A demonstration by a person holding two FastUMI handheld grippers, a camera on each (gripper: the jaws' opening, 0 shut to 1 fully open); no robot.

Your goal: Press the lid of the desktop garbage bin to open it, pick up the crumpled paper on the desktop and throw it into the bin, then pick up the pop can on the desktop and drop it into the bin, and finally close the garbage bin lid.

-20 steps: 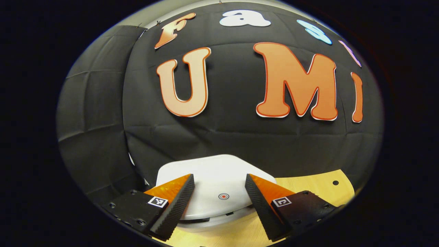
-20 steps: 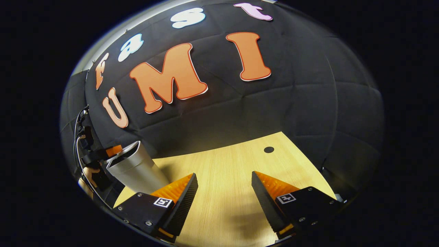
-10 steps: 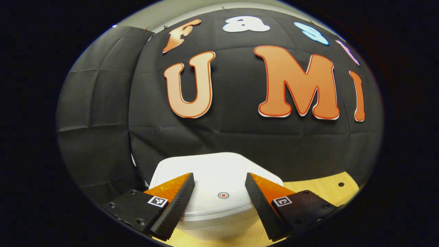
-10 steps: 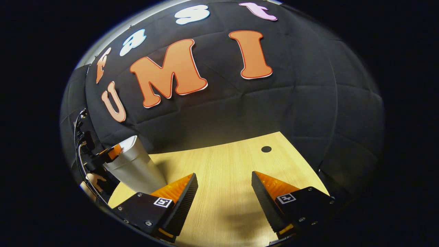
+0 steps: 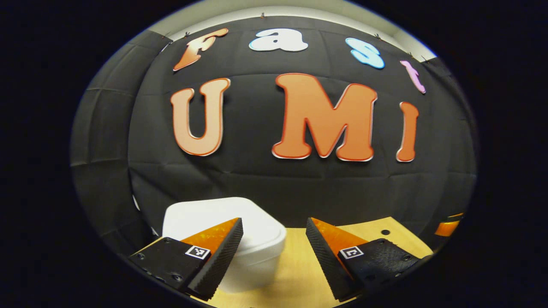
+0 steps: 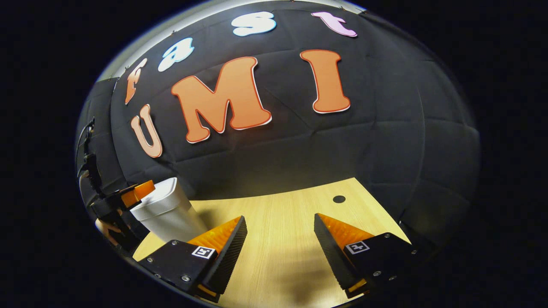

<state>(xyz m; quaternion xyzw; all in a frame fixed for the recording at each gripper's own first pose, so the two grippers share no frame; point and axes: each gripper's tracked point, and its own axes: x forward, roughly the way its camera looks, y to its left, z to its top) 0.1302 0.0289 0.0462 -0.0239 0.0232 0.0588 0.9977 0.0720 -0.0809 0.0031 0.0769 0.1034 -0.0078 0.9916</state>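
The white desktop bin stands at the lower left of the left gripper view with its lid down flat. My left gripper hangs open just right of it and holds nothing; its left finger overlaps the bin's front. In the right gripper view the same bin stands at the far left on the wooden table. The left gripper hovers by the bin's top edge, with a hand behind it. My right gripper is open over bare table, well to the bin's right.
The black cloth wall closes off the back of the table just behind the bin. A small dark hole sits in the tabletop at the far right. An orange bit of the right gripper shows at the right edge of the left gripper view.
The lid stood slightly ajar a second ago and is now down flat. My left gripper has drawn off the lid and swung right. The right gripper has barely moved.
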